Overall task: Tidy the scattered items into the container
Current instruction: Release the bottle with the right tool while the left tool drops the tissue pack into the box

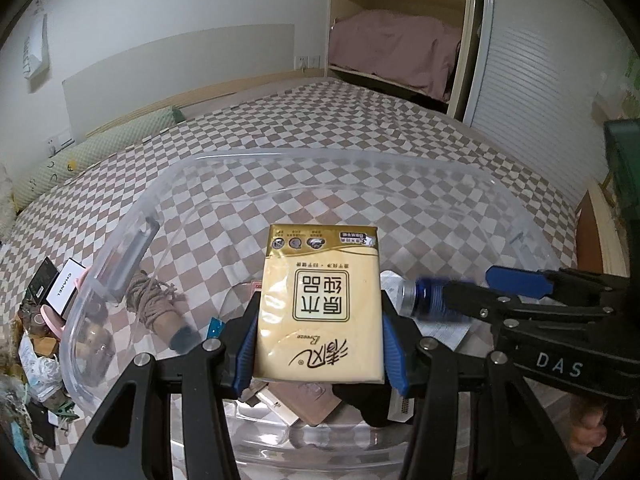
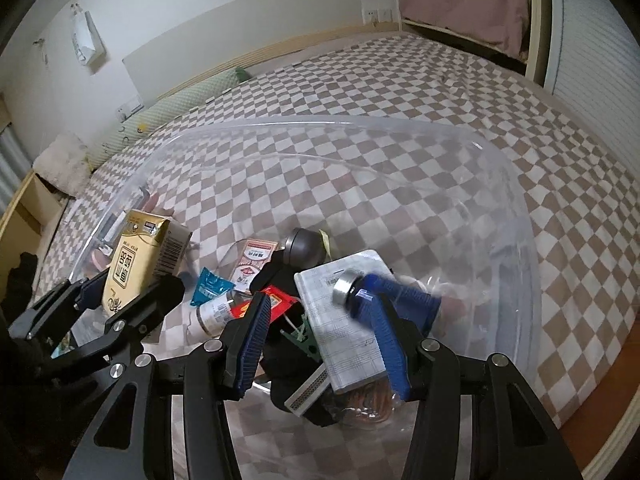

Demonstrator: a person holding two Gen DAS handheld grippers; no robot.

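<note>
Left gripper (image 1: 318,336) pinches a gold tissue pack (image 1: 320,304) by its long edges, over the clear container (image 1: 120,240) on the bed (image 1: 360,120). The pack looks light and soft with a slick wrapper; a mid-edge hold suits it. Right gripper (image 2: 324,336): jaws spread, blurred blue flashlight (image 2: 384,292) seemingly loose by the right finger.

A golden, flat tissue packet (image 1: 318,304) hangs upright above the clear, round-cornered plastic tub (image 1: 120,236), which holds a blue flashlight (image 2: 384,294).
</note>
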